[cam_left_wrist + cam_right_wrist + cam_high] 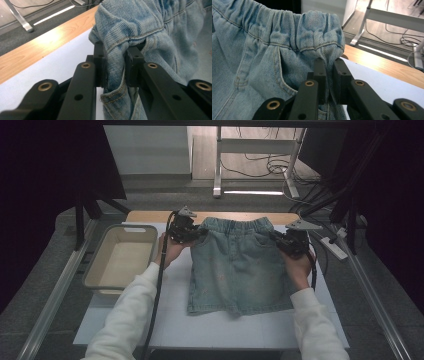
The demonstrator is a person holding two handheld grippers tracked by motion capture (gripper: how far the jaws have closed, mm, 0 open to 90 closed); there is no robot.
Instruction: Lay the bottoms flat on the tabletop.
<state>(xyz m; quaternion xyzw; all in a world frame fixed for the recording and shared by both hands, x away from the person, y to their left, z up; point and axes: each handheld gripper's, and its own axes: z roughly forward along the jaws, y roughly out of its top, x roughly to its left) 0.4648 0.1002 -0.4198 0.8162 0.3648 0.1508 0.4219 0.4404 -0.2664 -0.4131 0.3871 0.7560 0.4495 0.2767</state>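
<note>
A pair of light blue denim shorts (235,267) with an elastic waistband hangs between the two grippers, waist up at the far side and hem resting on the white table mat (210,327). My left gripper (199,234) is shut on the left corner of the waist; in the left gripper view the denim shorts (150,32) bunch between the pads of the left gripper (115,67). My right gripper (274,237) is shut on the right side seam just under the waistband, where the denim shorts (274,50) are pinched by the right gripper (329,75).
A beige plastic tub (121,256) stands empty at the left of the mat. The wooden table edge (150,216) runs along the far side. Metal rails (55,295) flank the table, and desk legs and cables (280,165) lie on the floor beyond.
</note>
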